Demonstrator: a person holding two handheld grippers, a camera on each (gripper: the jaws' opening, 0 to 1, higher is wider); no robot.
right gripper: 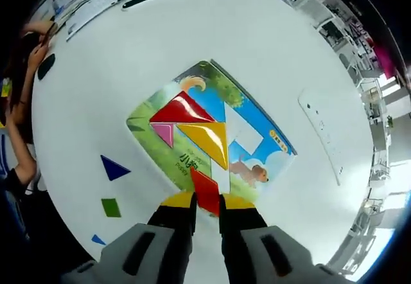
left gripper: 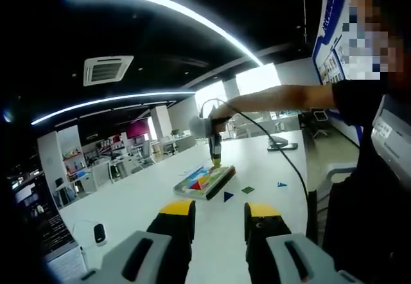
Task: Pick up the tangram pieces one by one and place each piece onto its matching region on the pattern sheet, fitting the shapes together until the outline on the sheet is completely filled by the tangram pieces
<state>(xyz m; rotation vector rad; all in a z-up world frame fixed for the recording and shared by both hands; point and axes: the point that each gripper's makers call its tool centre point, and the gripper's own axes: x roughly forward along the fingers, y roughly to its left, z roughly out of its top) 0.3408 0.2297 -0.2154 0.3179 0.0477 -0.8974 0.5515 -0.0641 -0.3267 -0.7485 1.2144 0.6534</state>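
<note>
Tangram pieces, seven noted, on a white bench (right gripper: 270, 53).

Pattern sheet (right gripper: 257, 114): illustrated card with green, blue and white areas, lying flat on the bench directly ahead of the right tool (right gripper: 207, 202). In the left gripper view the same sheet (left gripper: 221, 180) lies well ahead of the left tool (left gripper: 219, 214), with the right tool (left gripper: 216, 160) standing upright over its far edge, held by a person's outstretched arm (left gripper: 282, 96).

Pieces on the sheet, right gripper view:
- large red triangle (right gripper: 182, 110), far side of the filled area;
- large yellow triangle (right gripper: 209, 140), touching the red one, nearer the tool;
- small pink triangle (right gripper: 165, 133), left of the yellow triangle, touching the red one.

Piece in the right tool: red-orange piece (right gripper: 205, 193), clamped between the two yellow-tipped jaws, at the sheet's near edge; whether it touches the sheet cannot be told.

Loose pieces on the bench, left of the right tool and clear of the sheet:
- dark blue triangle (right gripper: 113, 168);
- green square piece (right gripper: 110, 207);
- small blue triangle (right gripper: 97, 239), nearest the view's edge.

Left tool: jaws apart, nothing between them, raised above the bench.

Other: long white bar (right gripper: 320, 136) to the right of the sheet; dark oval object (right gripper: 45, 66) far left.
</note>
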